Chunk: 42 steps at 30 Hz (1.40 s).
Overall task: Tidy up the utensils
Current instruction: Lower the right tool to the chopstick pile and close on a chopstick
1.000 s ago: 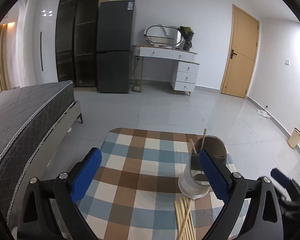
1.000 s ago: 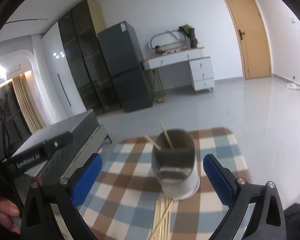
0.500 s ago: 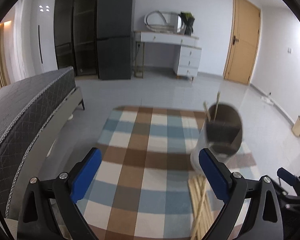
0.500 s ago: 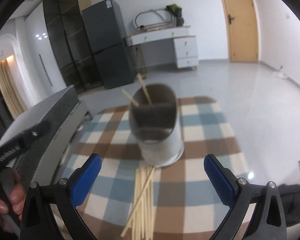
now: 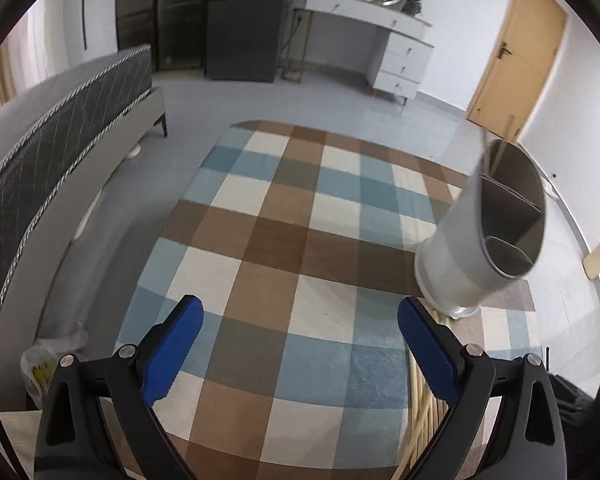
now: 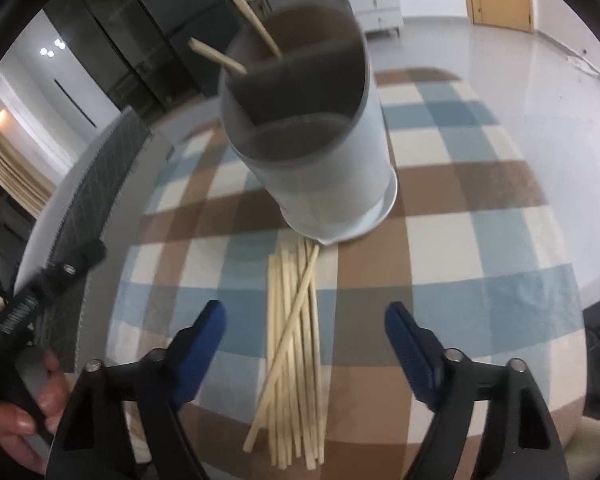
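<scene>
A white utensil holder with dark inner compartments stands on the checked tablecloth; two wooden chopsticks stick out of its back compartment. A pile of several loose chopsticks lies in front of it. My right gripper is open and empty, above the pile, which lies between its blue fingers. My left gripper is open and empty over the cloth; the holder stands to its front right and chopstick ends show beside its right finger.
The table is round with its edge close on all sides. A grey bed stands to the left. A dark fridge, white dresser and wooden door line the far wall. A small bin stands on the floor.
Both grippers have tilted down and come closer to the table. The holder and chopstick pile now look larger in the right view; the holder has shifted right in the left view.
</scene>
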Available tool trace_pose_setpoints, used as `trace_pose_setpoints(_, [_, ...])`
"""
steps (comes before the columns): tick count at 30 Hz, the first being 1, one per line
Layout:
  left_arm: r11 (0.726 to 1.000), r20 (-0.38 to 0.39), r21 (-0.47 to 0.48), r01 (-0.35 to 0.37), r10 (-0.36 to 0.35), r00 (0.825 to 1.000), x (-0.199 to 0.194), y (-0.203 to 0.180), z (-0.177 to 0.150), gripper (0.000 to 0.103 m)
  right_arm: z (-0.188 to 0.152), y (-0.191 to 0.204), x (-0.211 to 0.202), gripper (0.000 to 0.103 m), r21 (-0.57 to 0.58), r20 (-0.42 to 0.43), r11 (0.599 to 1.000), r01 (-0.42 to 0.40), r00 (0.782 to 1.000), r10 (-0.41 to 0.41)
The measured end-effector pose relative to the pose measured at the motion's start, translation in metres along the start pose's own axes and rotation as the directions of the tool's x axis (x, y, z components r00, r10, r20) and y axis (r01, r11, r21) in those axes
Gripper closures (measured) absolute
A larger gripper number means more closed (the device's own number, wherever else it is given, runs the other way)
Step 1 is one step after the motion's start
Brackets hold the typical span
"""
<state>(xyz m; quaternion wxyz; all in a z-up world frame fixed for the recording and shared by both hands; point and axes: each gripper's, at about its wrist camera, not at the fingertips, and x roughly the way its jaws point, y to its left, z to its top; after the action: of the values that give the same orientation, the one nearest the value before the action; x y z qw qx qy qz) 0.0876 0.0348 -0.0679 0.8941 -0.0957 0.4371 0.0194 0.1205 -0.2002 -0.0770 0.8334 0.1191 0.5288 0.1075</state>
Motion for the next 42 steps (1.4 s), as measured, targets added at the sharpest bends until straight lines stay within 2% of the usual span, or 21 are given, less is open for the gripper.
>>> trace_pose_setpoints(4, [0.999, -0.026, -0.025, -0.021, 0.020, 0.999, 0.005, 0.003, 0.005, 0.008, 0.007, 0.003, 0.021, 0.027, -0.013, -0.034, 1.000, -0.003, 0.999, 0.003])
trace_pose_setpoints(6, [0.998, -0.019, -0.032, -0.050, 0.049, 0.999, 0.004, 0.005, 0.006, 0.008, 0.010, 0.004, 0.030, 0.032, -0.009, -0.051, 1.000, -0.010, 0.999, 0.010])
trace_pose_setpoints(10, [0.997, -0.038, -0.050, -0.054, 0.052, 0.998, 0.007, 0.010, 0.008, 0.008, 0.017, 0.004, 0.048, 0.040, -0.020, -0.074, 1.000, 0.021, 0.997, -0.023])
trace_pose_setpoints(12, [0.997, -0.064, -0.067, -0.047, 0.043, 0.997, 0.011, 0.013, 0.008, 0.008, 0.019, 0.005, 0.055, 0.049, -0.020, -0.086, 1.000, 0.019, 0.996, -0.021])
trace_pose_setpoints(16, [0.996, -0.110, -0.082, -0.038, 0.029, 0.994, 0.017, 0.015, 0.009, 0.008, 0.023, 0.009, 0.065, 0.059, -0.030, -0.089, 0.999, 0.024, 0.996, -0.027])
trace_pose_setpoints(19, [0.996, -0.116, -0.080, -0.039, 0.029, 0.993, 0.018, 0.015, 0.008, 0.008, 0.024, 0.012, 0.070, 0.072, -0.031, -0.098, 0.999, 0.036, 0.994, -0.039])
trace_pose_setpoints(21, [0.997, -0.119, -0.075, -0.035, 0.026, 0.993, 0.018, 0.014, 0.007, 0.008, 0.025, 0.010, 0.073, 0.085, -0.027, -0.101, 0.999, 0.046, 0.994, -0.049])
trace_pose_setpoints(24, [0.997, -0.128, -0.066, -0.037, 0.028, 0.991, 0.020, 0.011, 0.005, 0.008, 0.025, 0.012, 0.073, 0.095, -0.042, -0.090, 0.998, 0.053, 0.994, -0.057])
trace_pose_setpoints(28, [0.998, -0.134, -0.056, -0.040, 0.032, 0.991, 0.022, 0.009, 0.004, 0.008, 0.023, 0.005, 0.068, 0.098, -0.015, -0.069, 0.999, 0.031, 0.997, -0.032])
trace_pose_setpoints(35, [0.999, -0.156, -0.018, -0.039, 0.036, 0.987, 0.036, -0.005, -0.002, 0.008, 0.022, -0.013, 0.042, 0.098, 0.057, -0.030, 0.998, -0.020, 0.999, 0.022])
trace_pose_setpoints(39, [0.999, -0.188, 0.034, 0.006, 0.001, 0.982, 0.043, -0.019, -0.014, 0.008, 0.021, -0.024, 0.005, 0.098, 0.092, 0.043, 0.992, -0.082, 0.996, 0.078])
trace_pose_setpoints(42, [0.997, -0.210, 0.055, 0.056, -0.043, 0.977, 0.041, -0.027, -0.024, 0.008, 0.016, -0.037, -0.024, 0.098, 0.125, 0.113, 0.982, -0.143, 0.985, 0.129])
